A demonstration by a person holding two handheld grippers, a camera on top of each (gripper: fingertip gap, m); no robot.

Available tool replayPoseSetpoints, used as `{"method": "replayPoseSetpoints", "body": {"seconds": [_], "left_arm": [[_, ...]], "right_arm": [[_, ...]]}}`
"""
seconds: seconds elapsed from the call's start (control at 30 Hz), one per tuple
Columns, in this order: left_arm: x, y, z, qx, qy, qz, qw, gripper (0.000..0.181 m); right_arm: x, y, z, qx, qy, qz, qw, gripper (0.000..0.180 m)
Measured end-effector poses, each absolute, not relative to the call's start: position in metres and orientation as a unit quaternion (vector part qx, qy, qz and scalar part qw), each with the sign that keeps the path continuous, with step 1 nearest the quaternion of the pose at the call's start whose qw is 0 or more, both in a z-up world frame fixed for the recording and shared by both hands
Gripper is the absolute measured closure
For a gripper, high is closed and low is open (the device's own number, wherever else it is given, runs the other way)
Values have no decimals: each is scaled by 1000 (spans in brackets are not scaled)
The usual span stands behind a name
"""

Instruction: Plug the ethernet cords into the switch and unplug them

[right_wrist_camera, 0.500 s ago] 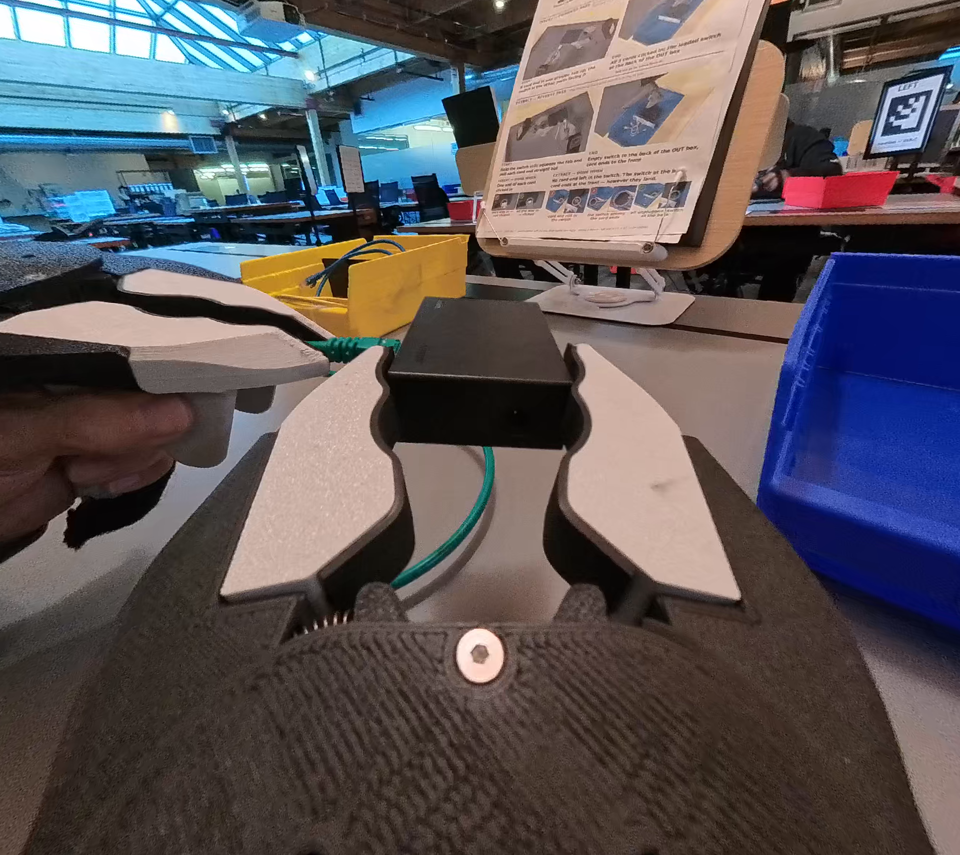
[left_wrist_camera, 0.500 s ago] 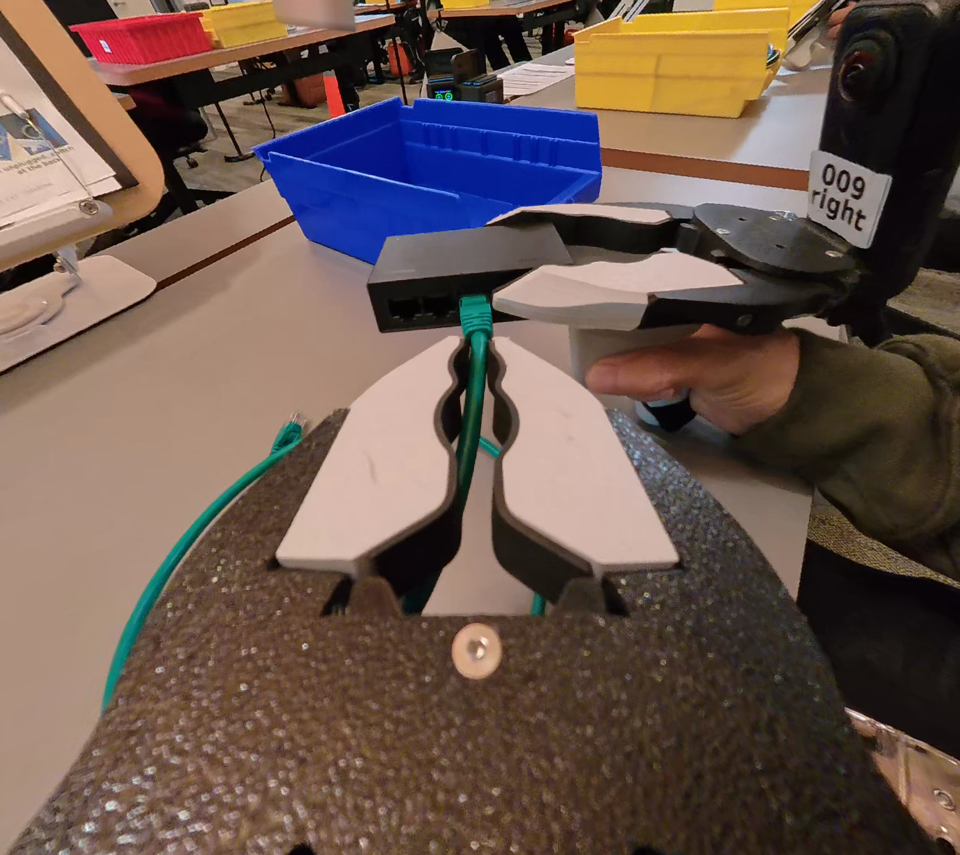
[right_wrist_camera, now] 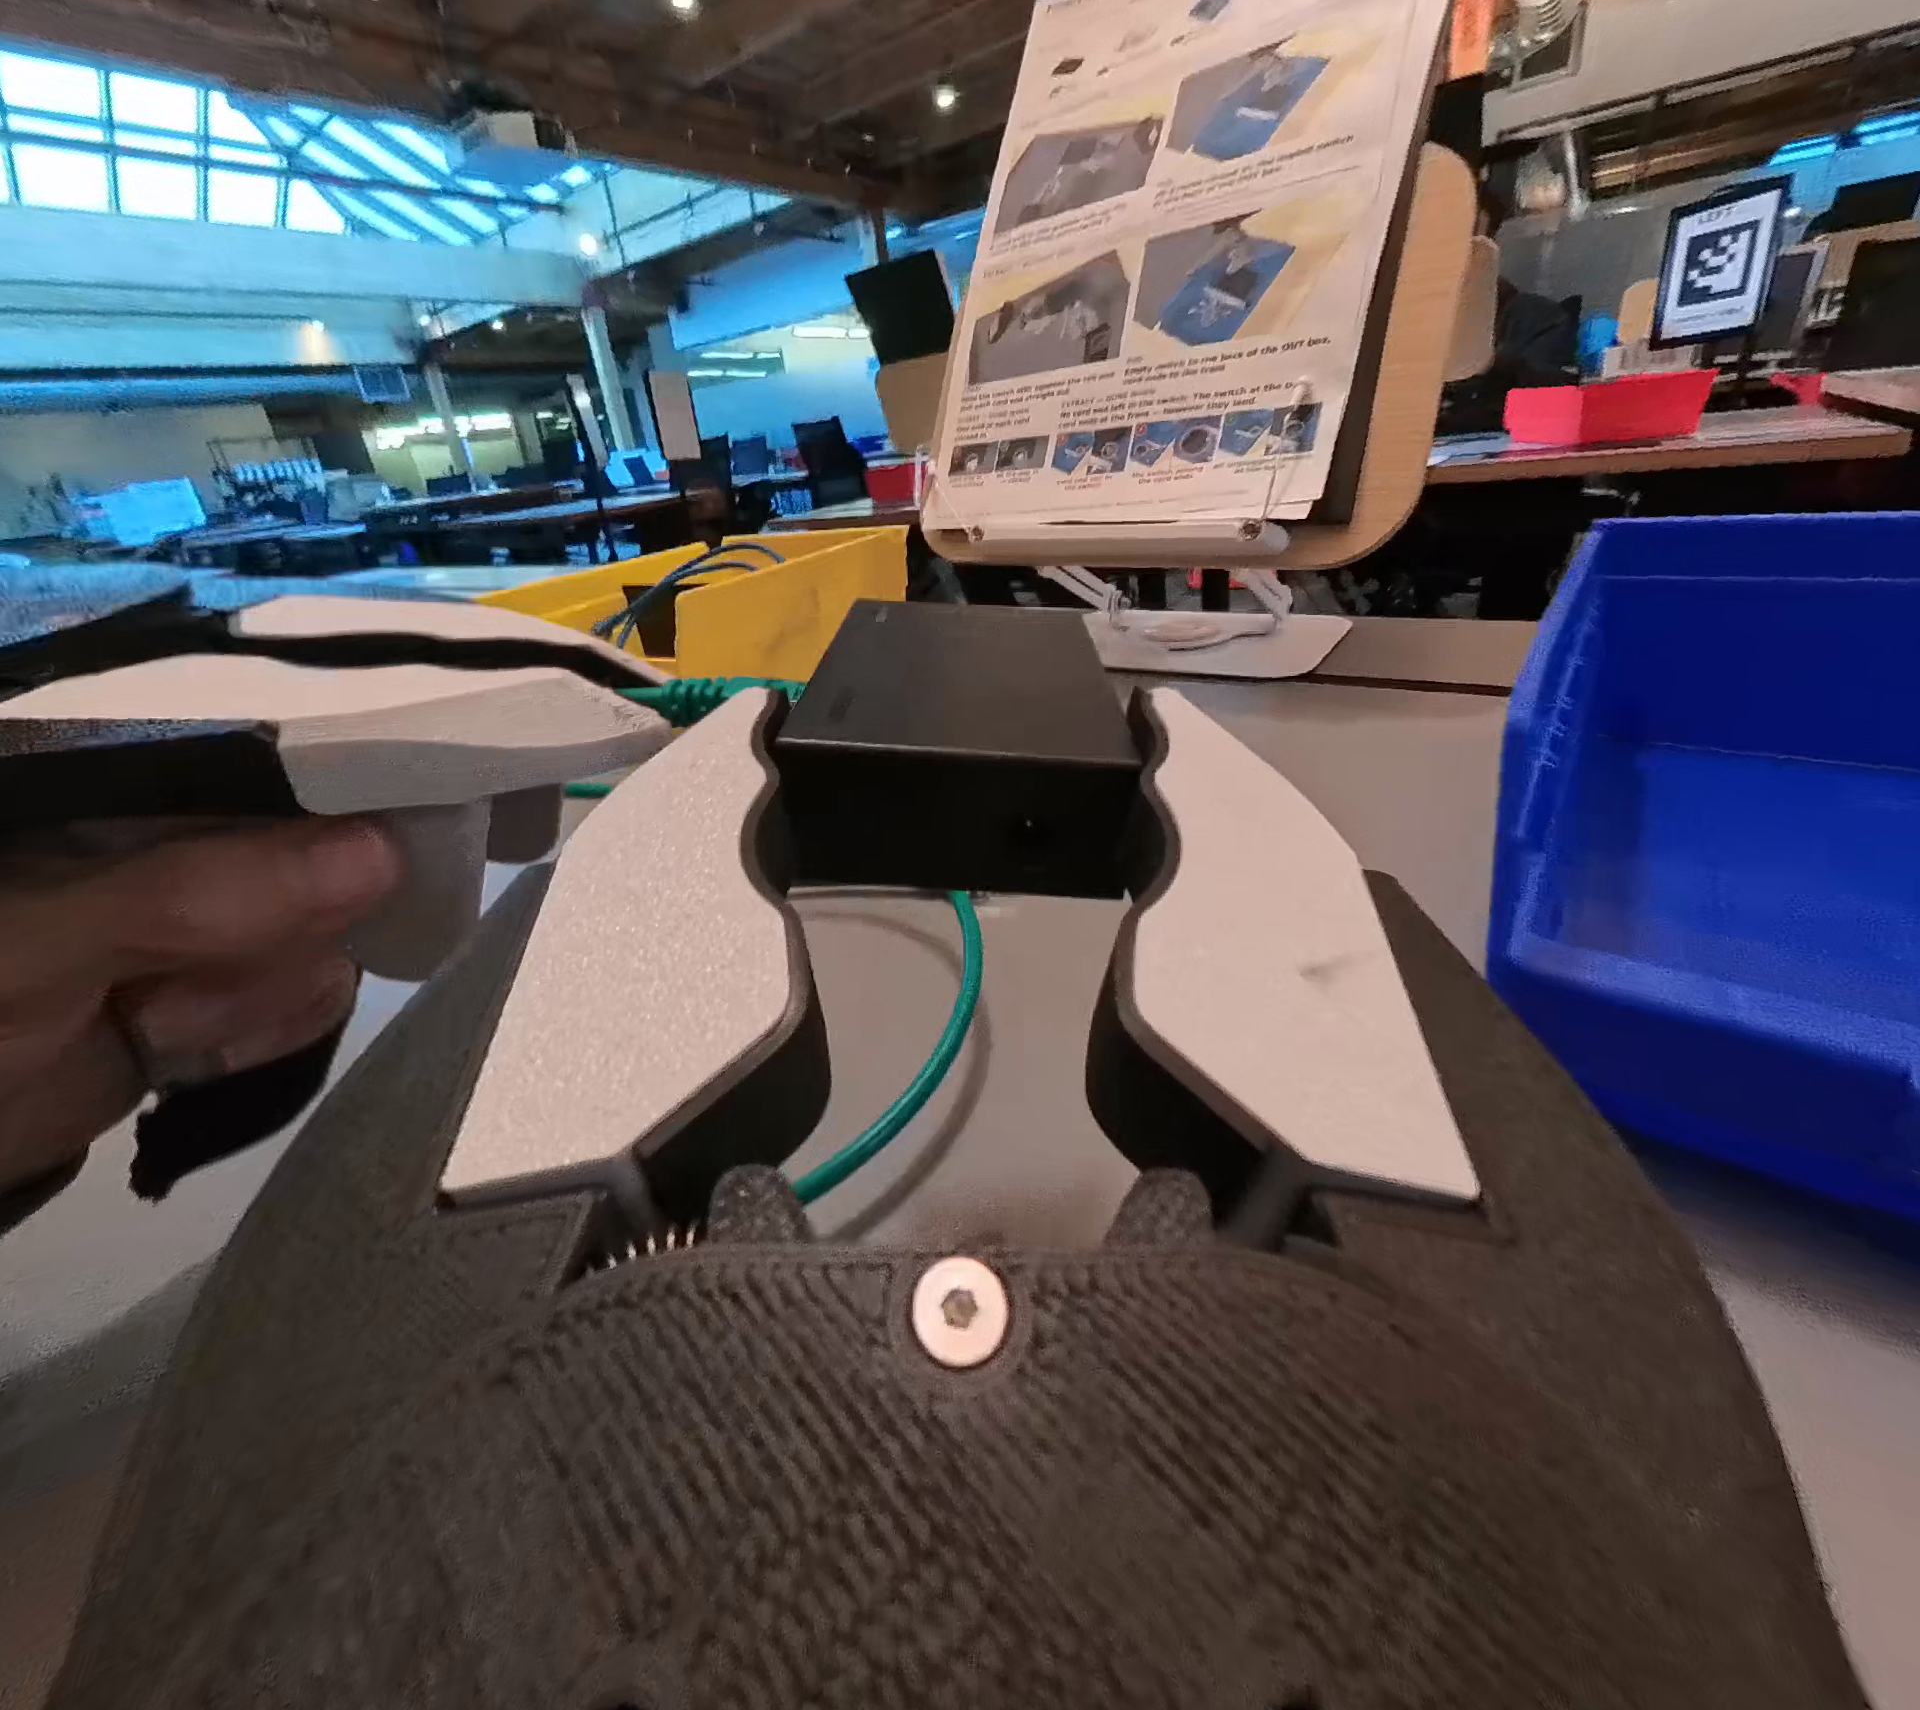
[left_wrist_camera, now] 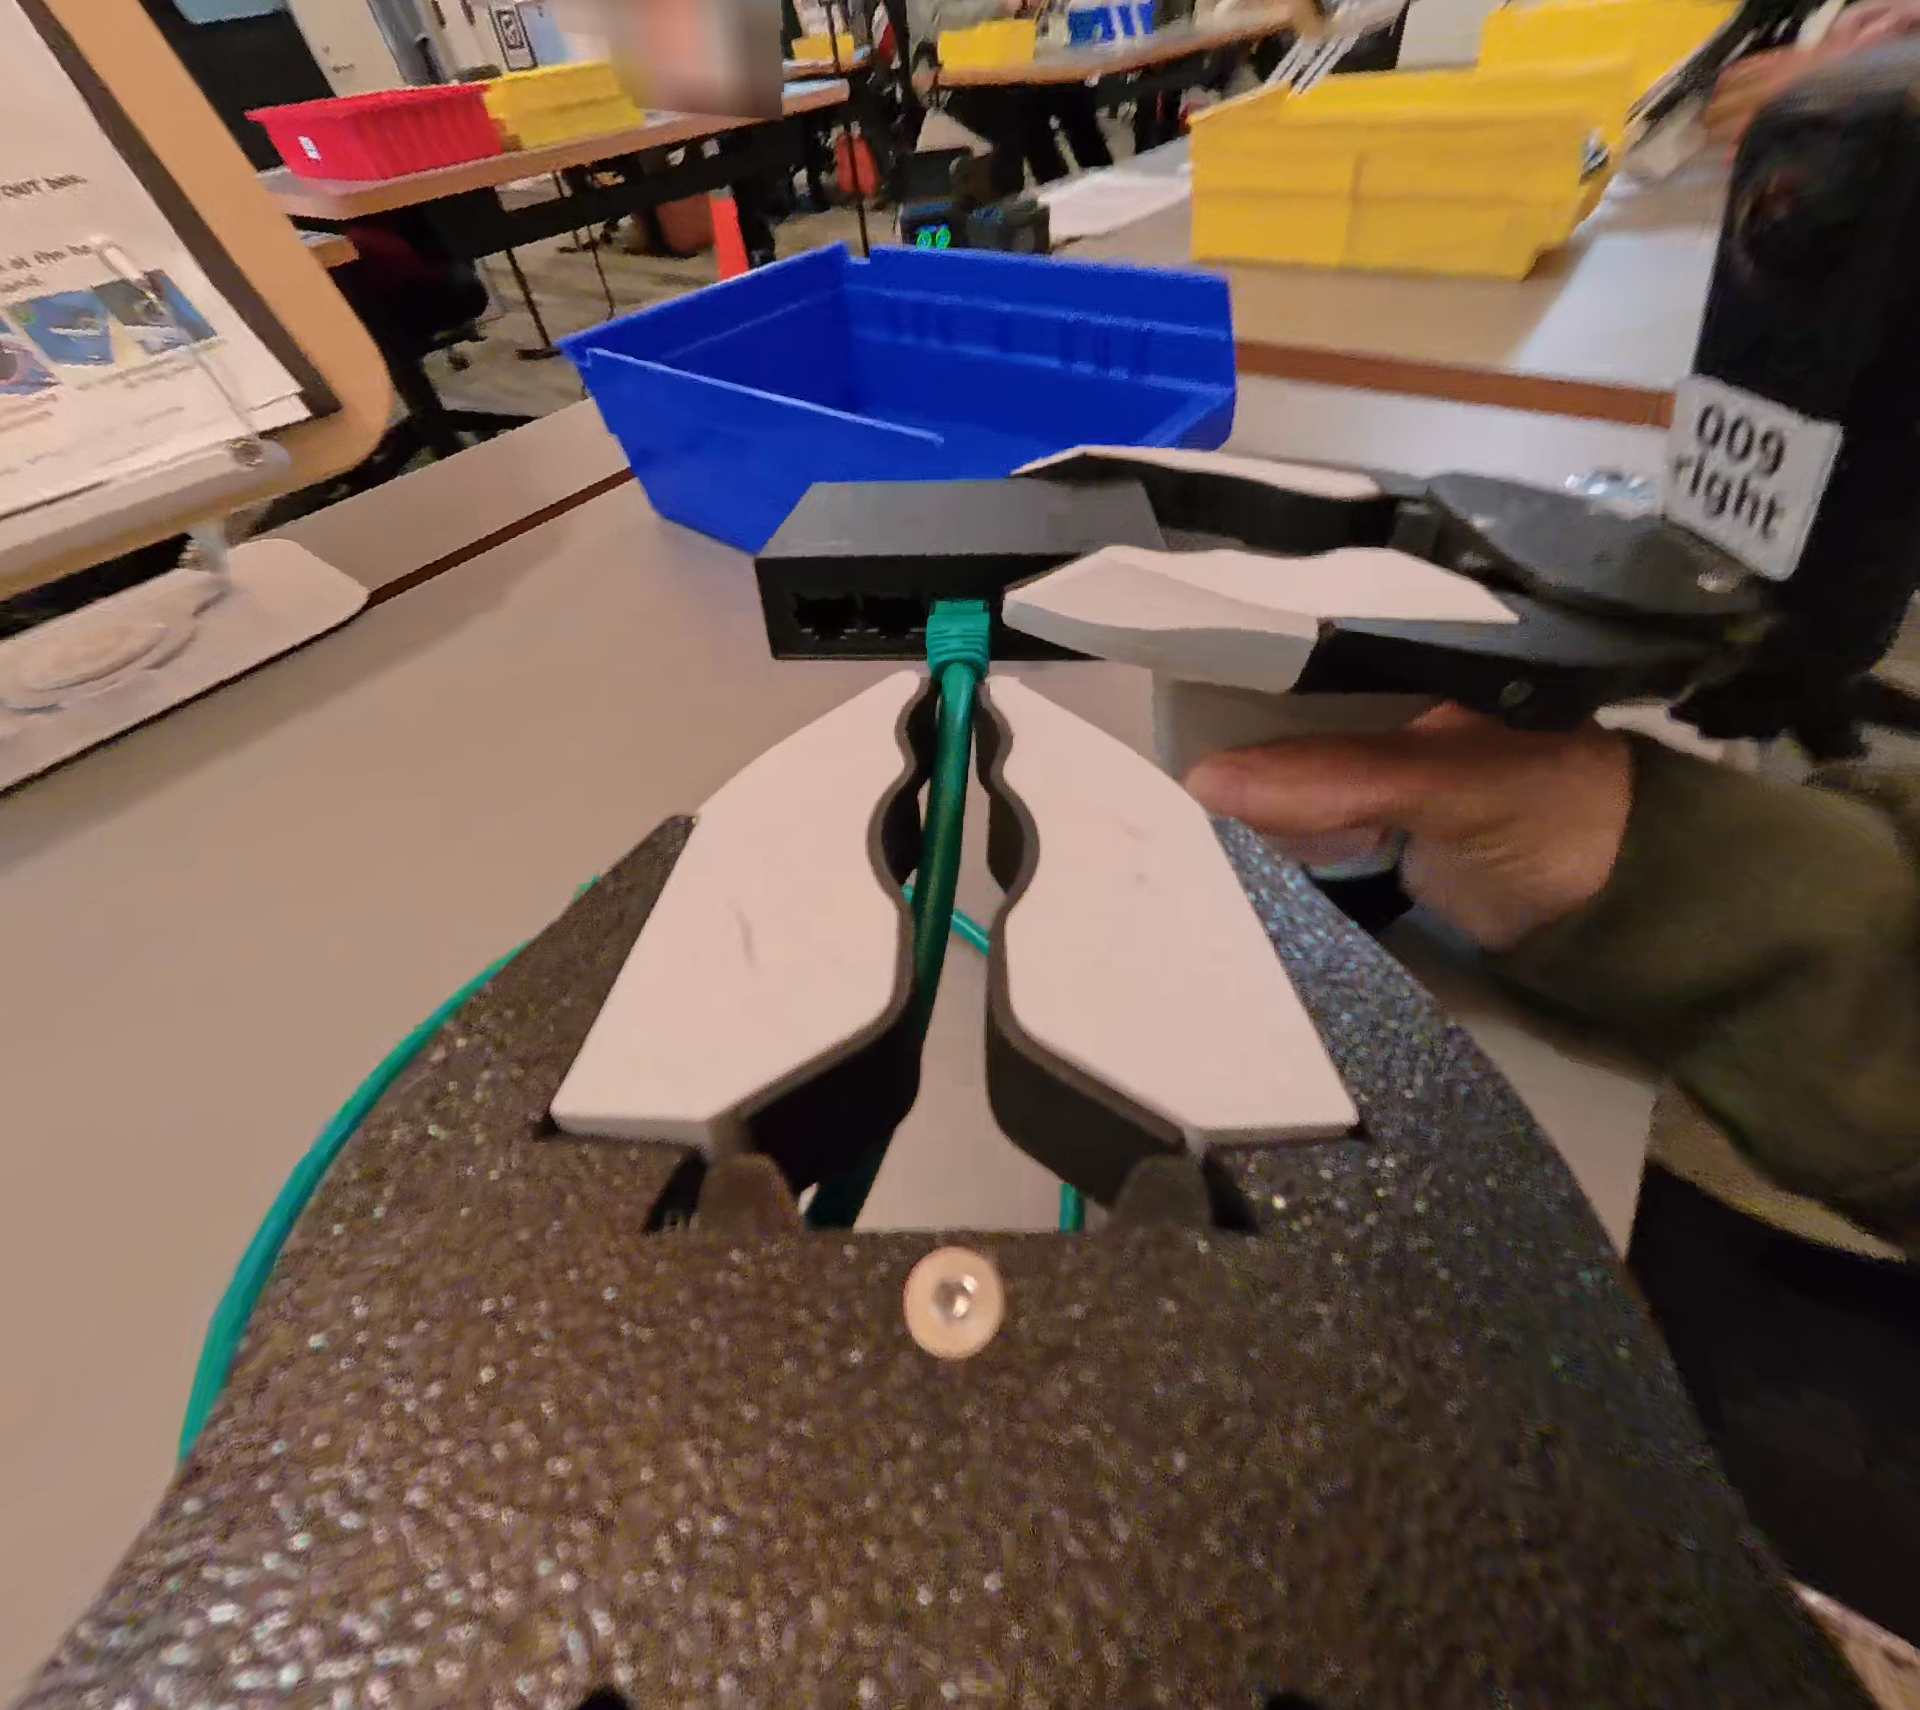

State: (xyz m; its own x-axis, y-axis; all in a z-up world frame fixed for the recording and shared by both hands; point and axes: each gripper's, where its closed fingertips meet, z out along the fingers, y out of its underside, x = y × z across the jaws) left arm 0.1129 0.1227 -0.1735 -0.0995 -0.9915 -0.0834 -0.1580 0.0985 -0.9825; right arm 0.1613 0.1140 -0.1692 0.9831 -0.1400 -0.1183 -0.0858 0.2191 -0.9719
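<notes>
A black switch (left_wrist_camera: 935,533) is held above the grey table (left_wrist_camera: 416,829) between the fingers of my right gripper (right_wrist_camera: 956,704), which is shut on its sides. It also shows in the right wrist view (right_wrist_camera: 956,725). My left gripper (left_wrist_camera: 945,694) is shut on a green ethernet cord (left_wrist_camera: 940,829) just behind its plug (left_wrist_camera: 956,632). The plug sits in a port on the switch's front face. The right gripper (left_wrist_camera: 1018,538) comes in from the right in the left wrist view. The left gripper (right_wrist_camera: 649,704) comes in from the left in the right wrist view. The cord loops on the table under the switch (right_wrist_camera: 935,1037).
A blue bin (left_wrist_camera: 935,372) stands just behind the switch and shows at the right in the right wrist view (right_wrist_camera: 1714,829). A yellow bin (right_wrist_camera: 790,590) holds blue cables. A document stand (right_wrist_camera: 1195,258) is on the table. Yellow bins (left_wrist_camera: 1403,185) sit on a farther table.
Both grippers keep their grips and the plug stays at the port. Both views have shifted slightly and are blurred with motion.
</notes>
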Motion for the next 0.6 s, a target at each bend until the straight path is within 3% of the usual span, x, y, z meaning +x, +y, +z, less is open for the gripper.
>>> {"method": "replayPoseSetpoints", "body": {"seconds": [0.27, 0.53, 0.6], "left_arm": [[111, 123, -174, -489, 559, -498, 448, 173], [110, 120, -173, -488, 559, -514, 429, 153], [112, 123, -179, -502, 566, -493, 430, 157]], "right_arm": [[160, 113, -168, -620, 88, -20, 780, 117], [160, 115, -169, -625, 86, -32, 775, 117], [156, 115, -169, -626, 76, -33, 775, 117]]}}
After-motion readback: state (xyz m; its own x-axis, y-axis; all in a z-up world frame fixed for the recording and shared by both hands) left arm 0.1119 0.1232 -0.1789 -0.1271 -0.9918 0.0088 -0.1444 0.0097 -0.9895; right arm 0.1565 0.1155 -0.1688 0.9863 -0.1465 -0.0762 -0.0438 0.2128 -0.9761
